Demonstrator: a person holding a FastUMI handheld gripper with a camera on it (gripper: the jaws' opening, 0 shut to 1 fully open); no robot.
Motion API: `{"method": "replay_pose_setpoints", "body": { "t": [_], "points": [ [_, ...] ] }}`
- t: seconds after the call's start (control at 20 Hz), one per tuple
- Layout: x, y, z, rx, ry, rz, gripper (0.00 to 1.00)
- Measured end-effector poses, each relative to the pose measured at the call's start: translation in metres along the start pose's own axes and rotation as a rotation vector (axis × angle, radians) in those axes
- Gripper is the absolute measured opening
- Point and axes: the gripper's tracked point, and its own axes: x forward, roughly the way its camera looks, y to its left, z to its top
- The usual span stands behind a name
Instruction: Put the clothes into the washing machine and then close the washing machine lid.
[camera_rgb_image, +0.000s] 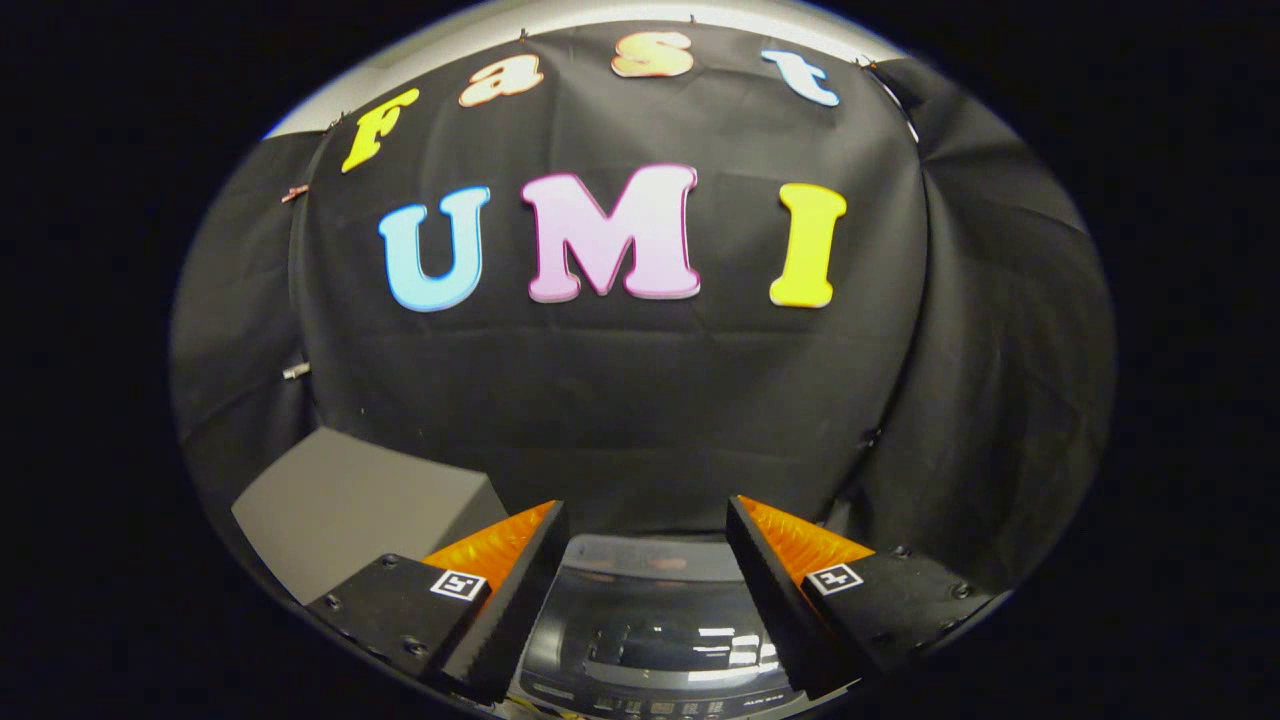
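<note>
My gripper (646, 512) is open, its two fingers spread wide with nothing between them. Below and between the fingers lies the washing machine (650, 620), seen from above. Its dark glossy lid (665, 640) is down and reflects the lights, and a strip of control buttons runs along its near edge. No clothes are in view.
A grey box (360, 505) stands to the left of the washing machine, just beyond the left finger. The black cloth wall of the booth hangs close behind the machine and wraps round on the right.
</note>
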Motion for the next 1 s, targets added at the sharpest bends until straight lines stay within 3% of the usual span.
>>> {"method": "replay_pose_setpoints", "body": {
  "t": [0.35, 0.6, 0.9, 1.0],
  "points": [
    [-0.040, 0.055, 0.061, -0.021, -0.165, -0.039, 1.00],
    [-0.049, 0.126, 0.058, -0.048, -0.196, -0.047, 1.00],
    [-0.061, 0.215, 0.056, 0.007, -0.232, -0.053, 1.00],
    [-0.065, 0.245, 0.036, 0.015, -0.241, -0.043, 1.00]
  ]
}}
